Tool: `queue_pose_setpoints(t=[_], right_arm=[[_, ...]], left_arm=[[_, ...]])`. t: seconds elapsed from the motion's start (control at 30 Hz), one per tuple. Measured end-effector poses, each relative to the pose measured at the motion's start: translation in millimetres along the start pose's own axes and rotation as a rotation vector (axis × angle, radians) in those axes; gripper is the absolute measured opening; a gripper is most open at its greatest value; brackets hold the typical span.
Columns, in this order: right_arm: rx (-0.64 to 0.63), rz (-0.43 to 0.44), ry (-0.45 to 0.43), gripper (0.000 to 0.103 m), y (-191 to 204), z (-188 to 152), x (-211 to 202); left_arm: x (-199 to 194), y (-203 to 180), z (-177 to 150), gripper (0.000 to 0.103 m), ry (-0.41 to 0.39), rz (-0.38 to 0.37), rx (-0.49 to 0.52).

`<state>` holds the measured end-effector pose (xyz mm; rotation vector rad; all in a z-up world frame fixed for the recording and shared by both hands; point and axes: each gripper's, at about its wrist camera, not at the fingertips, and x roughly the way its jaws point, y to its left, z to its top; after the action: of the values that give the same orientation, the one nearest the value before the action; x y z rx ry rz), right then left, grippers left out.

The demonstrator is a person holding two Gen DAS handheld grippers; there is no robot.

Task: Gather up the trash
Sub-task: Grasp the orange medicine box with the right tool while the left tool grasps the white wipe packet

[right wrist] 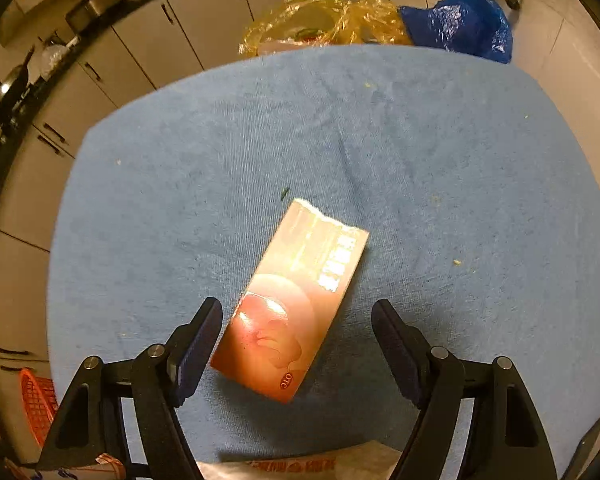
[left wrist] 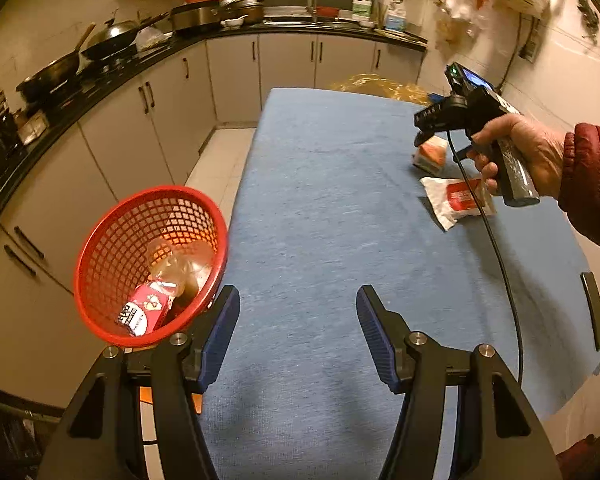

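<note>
A red mesh basket (left wrist: 148, 260) hangs off the table's left edge beside my left gripper (left wrist: 298, 320), which is open and empty; the basket's rim touches the left finger (left wrist: 220, 332). It holds a pink carton (left wrist: 146, 308) and a clear wrapper (left wrist: 180, 264). My right gripper (right wrist: 298, 344) is open, its fingers on either side of an orange-and-white medicine box (right wrist: 296, 300) lying flat on the blue cloth. In the left wrist view the right gripper (left wrist: 424, 136) hovers over that box (left wrist: 432, 154). A white-and-red packet (left wrist: 458, 200) lies just behind it.
The blue-covered table (left wrist: 320, 200) stands in a kitchen. Yellow (right wrist: 324, 20) and blue (right wrist: 464, 24) plastic bags lie past its far edge. A counter with woks (left wrist: 112, 40) and cabinets runs along the left. A dark flat object (left wrist: 594, 308) lies at the table's right edge.
</note>
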<state>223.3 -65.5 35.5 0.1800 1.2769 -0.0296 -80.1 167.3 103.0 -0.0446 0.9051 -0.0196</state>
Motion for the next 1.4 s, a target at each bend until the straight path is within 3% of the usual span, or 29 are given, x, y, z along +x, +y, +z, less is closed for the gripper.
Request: queue_pose_setpoints(t=[0.13,0.2,0.3,0.47,0.57,0.7,0.9,1.03,1.1,1.2,1.4], right_arm=[[-0.043,-0.029,0.016,0.070,6,2,9],[-0.094,-0.062,0.005,0.061,12,1,10],[-0.146,-0.039,0.011,0.053,8,0,8],[-0.244,-0.016,0.034,0.053,-30,-14,-1],[-0.247,-0.011,0.044,0.053,-66,-40,-14],[-0.226,0.068,0.066,0.053,-88,-95,-32],[-0.265,0.294,0.092,0.053,-62,-188,-68],[-0.218,0.308,0.011,0.053,-79,-197,-98],[-0.192,0.294,-0.034,0.053,-97,-204,-116],[-0.169,0.279,-0.076,0.053,-111,-220,-138],[-0.115,0.266,-0.108,0.053,-137,-222,-154]], left_arm=[[4,-2,-2,0.060,0.011,-0.006,-0.009],[5,-6,-2,0.060,0.016,-0.009,-0.001],[8,-11,-2,0.060,0.024,-0.018,0.010],[11,-19,3,0.060,0.024,-0.043,0.015],[14,-26,6,0.060,0.034,-0.075,0.021],[23,-37,8,0.060,0.069,-0.148,0.007],[36,-52,18,0.062,0.121,-0.231,-0.027],[43,-67,29,0.069,0.141,-0.279,-0.041],[48,-76,36,0.078,0.145,-0.298,-0.045],[60,-96,42,0.081,0.172,-0.315,-0.026],[97,-132,41,0.082,0.235,-0.247,0.022]])
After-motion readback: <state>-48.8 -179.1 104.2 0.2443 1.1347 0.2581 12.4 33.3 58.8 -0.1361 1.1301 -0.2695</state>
